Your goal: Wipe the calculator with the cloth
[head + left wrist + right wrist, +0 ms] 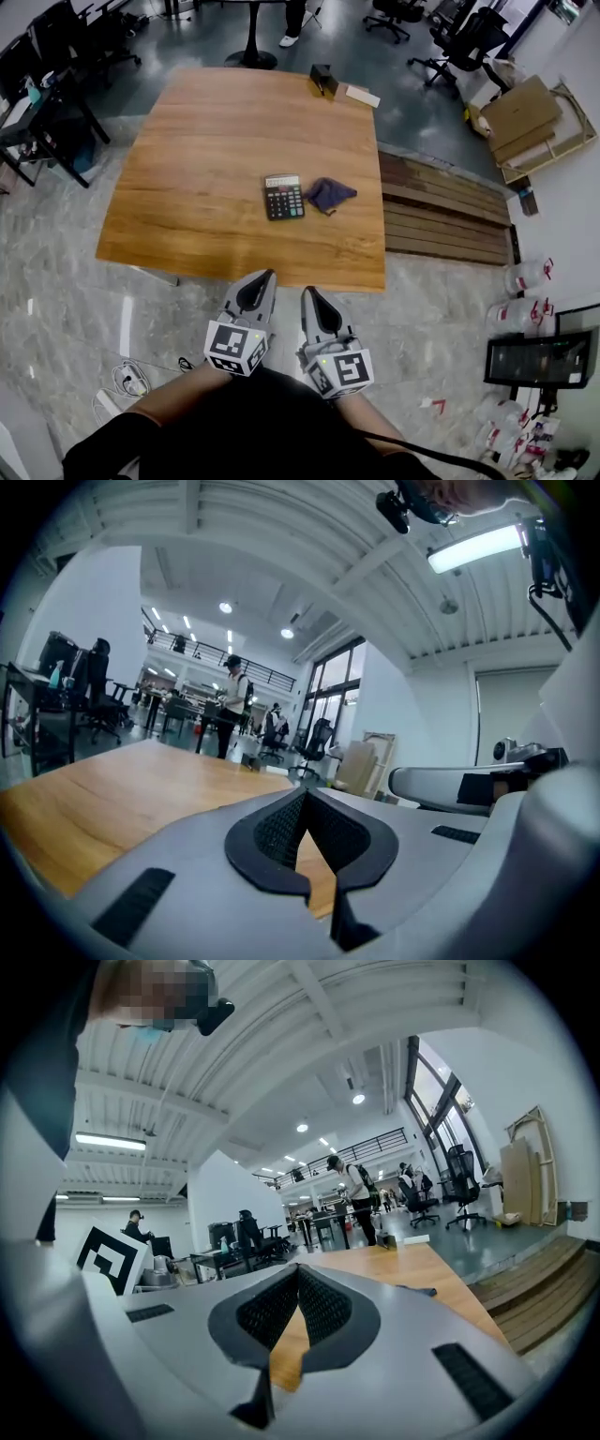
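A black calculator [283, 197] lies on the wooden table [206, 150], right of centre and towards the near edge. A crumpled dark blue cloth [329, 194] rests just to its right. My left gripper [265, 276] and right gripper [306, 292] hover side by side off the table's near edge, both shut and empty, well short of the calculator. In the left gripper view the left gripper [302, 795] has its jaws together over the tabletop [112, 794]. The right gripper [296, 1271] in its own view is the same, with the cloth [417, 1290] a thin dark sliver on the table.
A small dark box [323, 80] and a flat pale card [362, 96] sit at the table's far right corner. A slatted wooden bench [441, 211] adjoins the table's right side. Office chairs [469, 42], cardboard [525, 112] and water jugs [525, 309] stand around. A person [229, 705] walks in the distance.
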Tool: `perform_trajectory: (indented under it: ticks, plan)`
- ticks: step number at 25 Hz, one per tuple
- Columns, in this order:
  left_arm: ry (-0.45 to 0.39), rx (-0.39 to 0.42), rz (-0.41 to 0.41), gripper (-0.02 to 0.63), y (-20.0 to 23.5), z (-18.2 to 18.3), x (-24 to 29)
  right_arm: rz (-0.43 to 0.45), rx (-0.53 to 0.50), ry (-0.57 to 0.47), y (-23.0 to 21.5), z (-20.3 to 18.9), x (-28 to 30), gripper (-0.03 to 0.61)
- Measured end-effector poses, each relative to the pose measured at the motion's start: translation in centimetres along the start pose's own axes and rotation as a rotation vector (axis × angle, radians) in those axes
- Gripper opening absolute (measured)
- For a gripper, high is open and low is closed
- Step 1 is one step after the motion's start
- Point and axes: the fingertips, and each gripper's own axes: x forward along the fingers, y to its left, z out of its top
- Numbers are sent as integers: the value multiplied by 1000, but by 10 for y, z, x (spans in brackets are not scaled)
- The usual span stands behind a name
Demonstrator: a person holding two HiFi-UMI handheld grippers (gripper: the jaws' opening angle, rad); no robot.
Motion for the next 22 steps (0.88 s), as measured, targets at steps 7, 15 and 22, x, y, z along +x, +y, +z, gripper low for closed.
perform_trajectory:
  ticks: [7, 15, 22]
  plan:
    - [61, -43, -19, 6, 86, 8, 87, -57, 9, 39, -45, 7, 113, 15]
    - [224, -71, -44, 6, 129, -43, 180, -66, -44, 185, -134, -43, 202, 15]
    - [387, -93, 93, 6, 166, -121, 246, 58, -150, 370, -194, -133, 268, 15]
